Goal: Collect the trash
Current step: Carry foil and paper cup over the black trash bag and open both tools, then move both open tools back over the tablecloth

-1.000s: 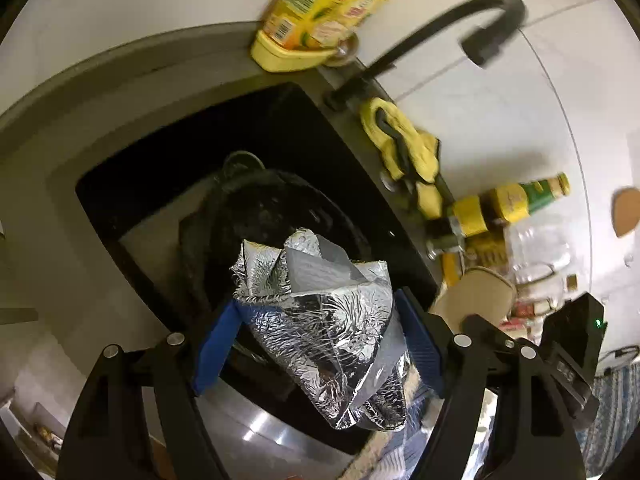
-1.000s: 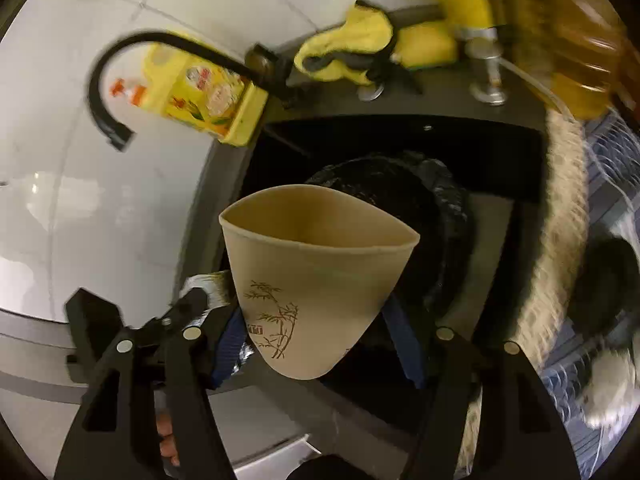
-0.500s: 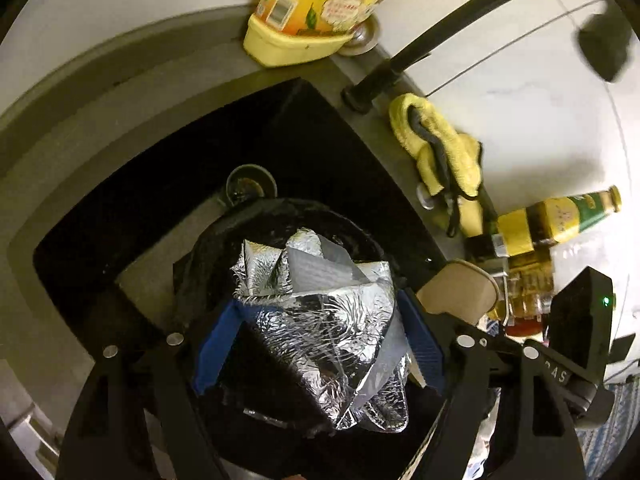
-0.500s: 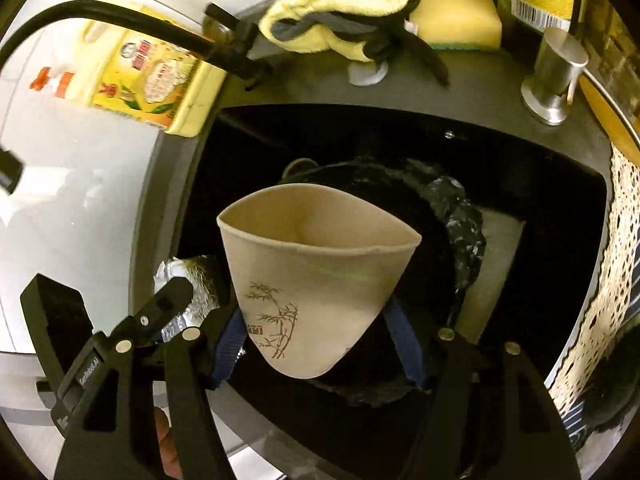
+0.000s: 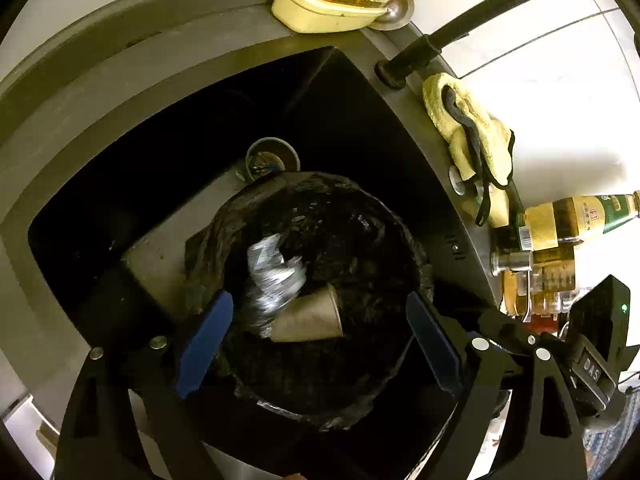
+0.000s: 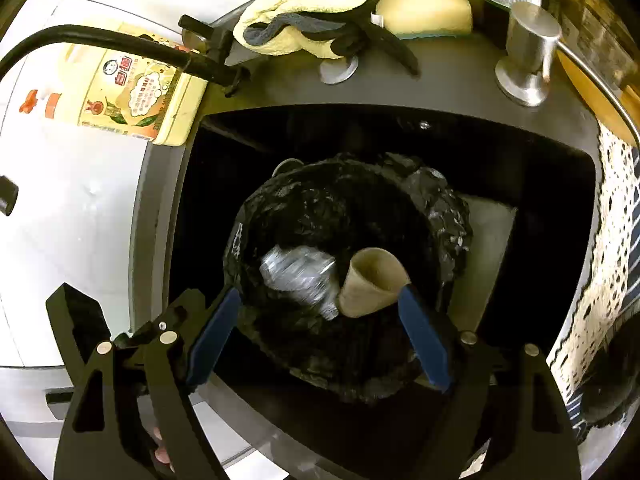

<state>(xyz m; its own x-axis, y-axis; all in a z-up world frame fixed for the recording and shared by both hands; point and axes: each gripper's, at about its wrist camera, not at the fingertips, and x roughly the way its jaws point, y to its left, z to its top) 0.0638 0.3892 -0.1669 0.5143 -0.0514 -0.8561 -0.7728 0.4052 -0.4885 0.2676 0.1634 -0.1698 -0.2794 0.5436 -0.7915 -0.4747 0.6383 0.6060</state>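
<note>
A bin lined with a black bag (image 5: 360, 216) (image 6: 440, 200) stands in the dark sink. Inside it lie a crumpled silver foil wrapper (image 5: 272, 276) (image 6: 296, 272), blurred by motion, and a tan paper cup (image 5: 312, 316) (image 6: 372, 280) on its side. My left gripper (image 5: 316, 344) is open and empty above the bin's mouth. My right gripper (image 6: 320, 332) is also open and empty above the bin. Blue pads (image 5: 204, 344) (image 6: 424, 340) line the fingers.
A black tap (image 5: 460, 28) (image 6: 112, 42) arches over the sink rim (image 5: 120, 80). A yellow detergent bottle (image 6: 132, 92) (image 5: 344, 0), a yellow cloth (image 5: 468, 128) (image 6: 304, 20), a sponge (image 6: 424, 6), a soap pump (image 6: 528, 52) and sauce bottles (image 5: 568, 224) stand around it. A drain (image 5: 272, 158) lies behind the bin.
Both grippers moved over the bin and opened. The foil left the left gripper and the cup left the right gripper; both dropped into the bag.
</note>
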